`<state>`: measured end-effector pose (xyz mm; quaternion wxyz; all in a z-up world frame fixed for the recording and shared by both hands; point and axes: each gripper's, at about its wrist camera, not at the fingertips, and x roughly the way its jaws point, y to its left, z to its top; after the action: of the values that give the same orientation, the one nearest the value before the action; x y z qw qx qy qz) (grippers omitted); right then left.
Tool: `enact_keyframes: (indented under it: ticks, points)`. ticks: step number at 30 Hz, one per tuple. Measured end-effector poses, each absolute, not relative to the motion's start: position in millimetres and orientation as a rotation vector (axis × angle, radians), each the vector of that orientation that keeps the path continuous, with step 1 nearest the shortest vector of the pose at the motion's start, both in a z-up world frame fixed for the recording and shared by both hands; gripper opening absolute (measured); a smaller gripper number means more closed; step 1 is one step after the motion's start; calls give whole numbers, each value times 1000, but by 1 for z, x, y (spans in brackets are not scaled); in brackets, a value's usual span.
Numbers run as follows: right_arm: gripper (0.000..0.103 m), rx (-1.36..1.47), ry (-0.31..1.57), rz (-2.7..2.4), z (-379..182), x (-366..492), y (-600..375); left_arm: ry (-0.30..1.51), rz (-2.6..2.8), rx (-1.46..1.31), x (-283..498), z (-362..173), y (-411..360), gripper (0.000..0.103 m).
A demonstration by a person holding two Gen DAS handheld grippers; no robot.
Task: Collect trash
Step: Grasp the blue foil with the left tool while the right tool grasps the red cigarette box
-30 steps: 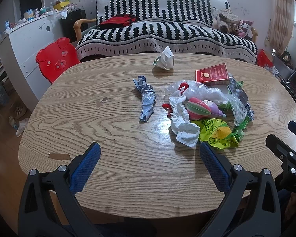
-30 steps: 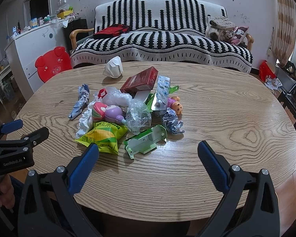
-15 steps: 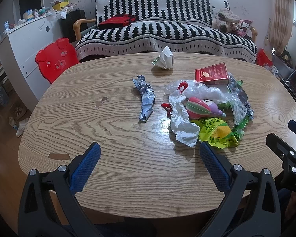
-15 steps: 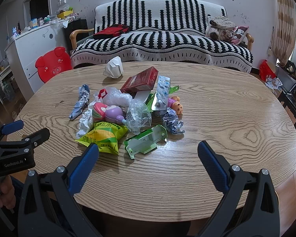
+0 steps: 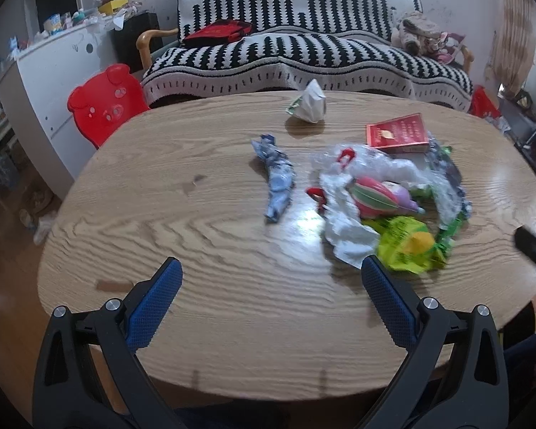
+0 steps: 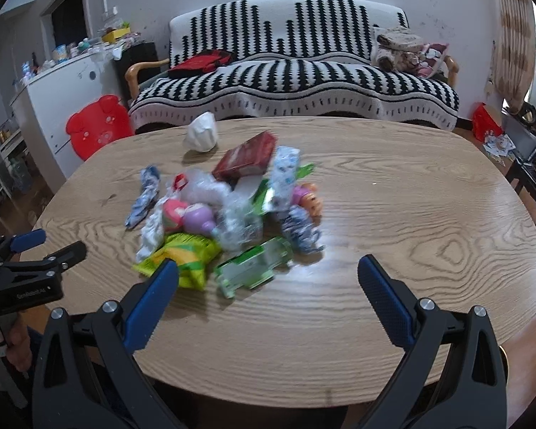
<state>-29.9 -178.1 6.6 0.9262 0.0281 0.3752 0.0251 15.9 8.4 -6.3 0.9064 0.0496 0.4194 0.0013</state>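
A pile of trash lies on the oval wooden table (image 5: 203, 236): a yellow-green snack bag (image 5: 409, 245) (image 6: 182, 254), a crumpled white tissue (image 5: 343, 221), clear plastic wrap (image 5: 382, 168), a red box (image 5: 398, 132) (image 6: 248, 155), a green carton (image 6: 255, 264) and a pink-purple toy (image 5: 378, 196) (image 6: 185, 214). A twisted blue-white wrapper (image 5: 277, 178) (image 6: 144, 195) lies left of the pile. A crumpled white paper (image 5: 311, 103) (image 6: 203, 134) sits farther back. My left gripper (image 5: 269, 271) is open and empty over the near table edge. My right gripper (image 6: 266, 271) is open and empty, just short of the green carton.
A striped black-and-white sofa (image 5: 303, 50) stands behind the table. A red pig-shaped chair (image 5: 105, 107) and a white cabinet (image 5: 50, 71) stand at the left. A red bin (image 6: 486, 121) stands on the floor at the right.
Both grippers have moved forward a little toward the trash pile. Both stay open and nothing on the table has moved.
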Motion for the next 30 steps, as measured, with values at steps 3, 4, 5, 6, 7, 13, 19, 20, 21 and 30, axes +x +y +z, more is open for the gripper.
enact_keyframes:
  ticks: [3,4,5,6,7,13,19,20,21,30]
  points:
    - [96,36,786,54,13,-6,-188,875,-13,130,41,-2,13,98]
    - [96,35,796,57,15,2,-191,879,-22,128,49,-1,14,98]
    - [94,39,808,60,15,13,-194,882,-31,132,61,-2,14,98]
    - [92,51,823,65,15,26,-196,886,-30,142,72,-4,14,98]
    - [91,72,837,78,16,40,-198,901,-23,157,84,-7,12,98]
    - [86,139,923,145,5,123,-186,979,-39,94,139,-30,10,98]
    - [68,229,995,184,-18,182,-180,1006,-49,57,163,-55,14,98]
    - [66,217,994,186,-20,188,-176,1013,-46,54,166,-59,15,97]
    - [64,204,995,190,-22,193,-174,1023,-41,44,169,-63,17,97]
    - [46,139,1043,231,-43,206,-151,1038,-76,14,178,-73,21,61]
